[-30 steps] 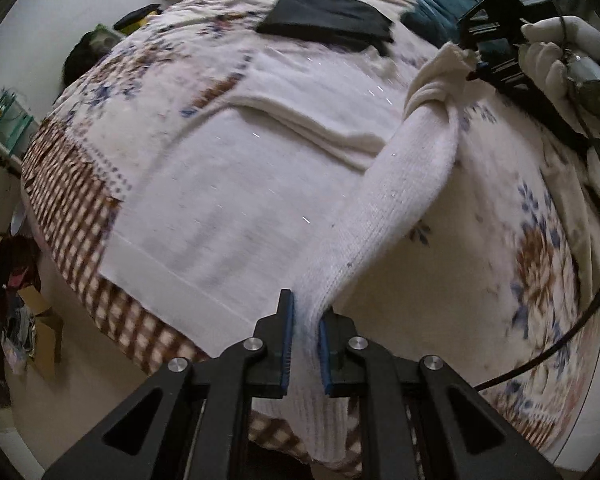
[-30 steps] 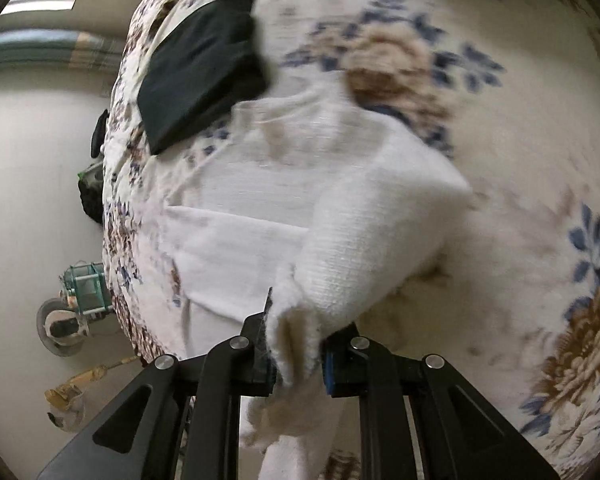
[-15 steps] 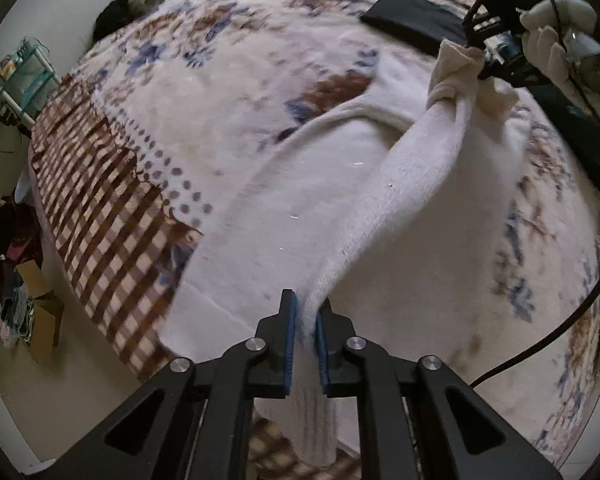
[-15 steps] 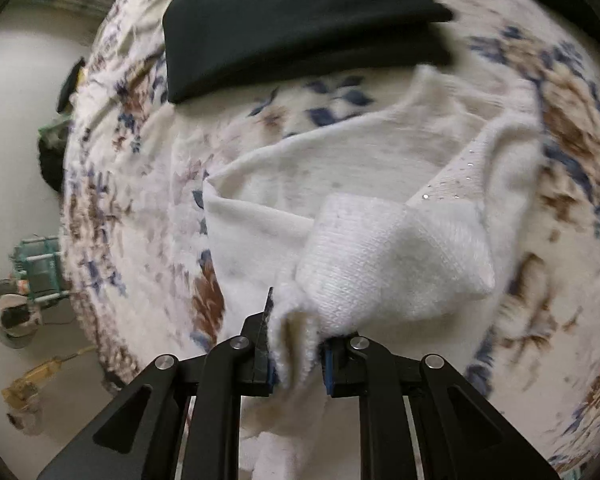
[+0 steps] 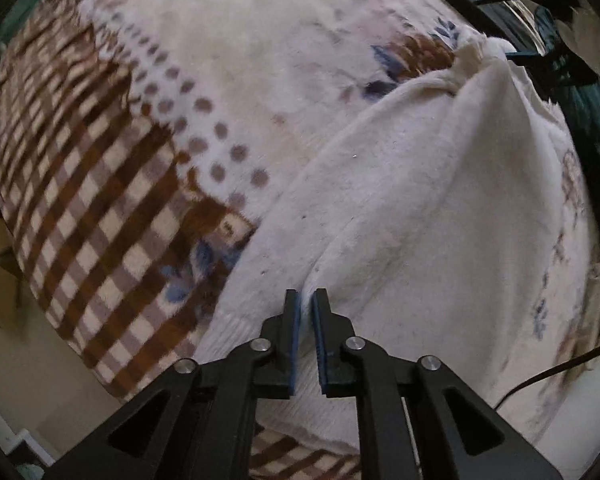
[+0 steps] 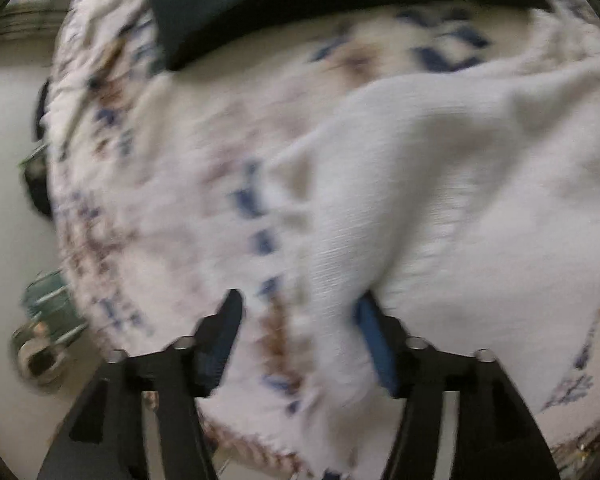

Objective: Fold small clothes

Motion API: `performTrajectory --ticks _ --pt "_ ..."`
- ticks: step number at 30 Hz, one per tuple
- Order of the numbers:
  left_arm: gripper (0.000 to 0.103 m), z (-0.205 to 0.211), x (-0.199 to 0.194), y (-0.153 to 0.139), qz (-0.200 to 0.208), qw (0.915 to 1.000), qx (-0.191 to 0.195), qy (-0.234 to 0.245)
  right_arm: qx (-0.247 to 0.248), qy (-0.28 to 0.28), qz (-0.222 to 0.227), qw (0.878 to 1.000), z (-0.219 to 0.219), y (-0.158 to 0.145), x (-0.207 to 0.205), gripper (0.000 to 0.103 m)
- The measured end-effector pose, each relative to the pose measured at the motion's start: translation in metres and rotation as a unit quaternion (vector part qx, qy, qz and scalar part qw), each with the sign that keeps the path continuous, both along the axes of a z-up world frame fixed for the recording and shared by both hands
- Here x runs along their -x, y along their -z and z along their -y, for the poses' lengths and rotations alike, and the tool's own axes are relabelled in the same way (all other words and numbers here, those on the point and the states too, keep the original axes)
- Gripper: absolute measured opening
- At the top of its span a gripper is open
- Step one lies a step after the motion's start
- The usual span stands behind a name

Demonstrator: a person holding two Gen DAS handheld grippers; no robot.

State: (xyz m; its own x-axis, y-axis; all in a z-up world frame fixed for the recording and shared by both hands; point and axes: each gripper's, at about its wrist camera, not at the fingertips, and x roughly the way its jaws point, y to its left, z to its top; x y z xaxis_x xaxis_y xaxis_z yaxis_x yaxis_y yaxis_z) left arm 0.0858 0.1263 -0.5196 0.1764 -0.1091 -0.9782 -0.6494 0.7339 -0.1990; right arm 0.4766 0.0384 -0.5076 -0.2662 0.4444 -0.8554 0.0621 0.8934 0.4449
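A white knit garment (image 5: 420, 200) lies folded over itself on the floral bedspread (image 5: 260, 40). My left gripper (image 5: 306, 300) is shut on the near hem edge of the garment, low against the bed. My right gripper (image 6: 298, 308) is open wide in its blurred view; the white garment (image 6: 460, 200) lies between and beyond its fingers, loose on the bed. The right gripper also shows in the left wrist view (image 5: 540, 60) at the far corner of the garment.
A black folded garment (image 6: 300, 8) lies just beyond the white one. A dark teal cloth (image 5: 592, 120) lies at the right. The checked blanket border (image 5: 80, 200) hangs over the bed's left edge. A cable (image 5: 560, 372) trails at the right.
Both grippers carried the garment's side across and down onto itself. The right gripper has opened and let go of the corner. The left gripper still pinches the hem.
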Motion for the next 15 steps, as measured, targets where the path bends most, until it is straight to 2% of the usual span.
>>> performTrajectory --ticks 4,7,8,10,13,15 --pt "0.024 -0.018 0.014 -0.016 0.017 0.9987 0.045 -0.015 -0.043 -0.029 0.024 0.998 0.024 -0.025 0.020 0.067" --pt "0.037 -0.031 0.021 -0.036 0.034 0.9979 0.054 -0.005 -0.012 -0.050 0.051 0.997 0.061 -0.043 0.055 0.067" --pt "0.046 -0.032 0.021 -0.043 0.041 0.9977 0.054 0.004 -0.004 -0.052 0.055 0.997 0.072 -0.047 0.066 0.067" --pt "0.055 -0.031 0.016 -0.047 0.042 0.9974 0.051 0.030 0.015 -0.052 0.054 0.997 0.104 -0.047 0.101 0.067" --pt "0.056 -0.014 -0.007 -0.043 0.021 0.9953 0.042 0.085 0.036 -0.032 0.030 0.998 0.147 -0.035 0.151 0.067" --pt "0.056 0.001 -0.019 -0.035 0.012 0.9926 0.023 0.119 0.051 -0.018 0.021 0.998 0.170 -0.023 0.179 0.067"
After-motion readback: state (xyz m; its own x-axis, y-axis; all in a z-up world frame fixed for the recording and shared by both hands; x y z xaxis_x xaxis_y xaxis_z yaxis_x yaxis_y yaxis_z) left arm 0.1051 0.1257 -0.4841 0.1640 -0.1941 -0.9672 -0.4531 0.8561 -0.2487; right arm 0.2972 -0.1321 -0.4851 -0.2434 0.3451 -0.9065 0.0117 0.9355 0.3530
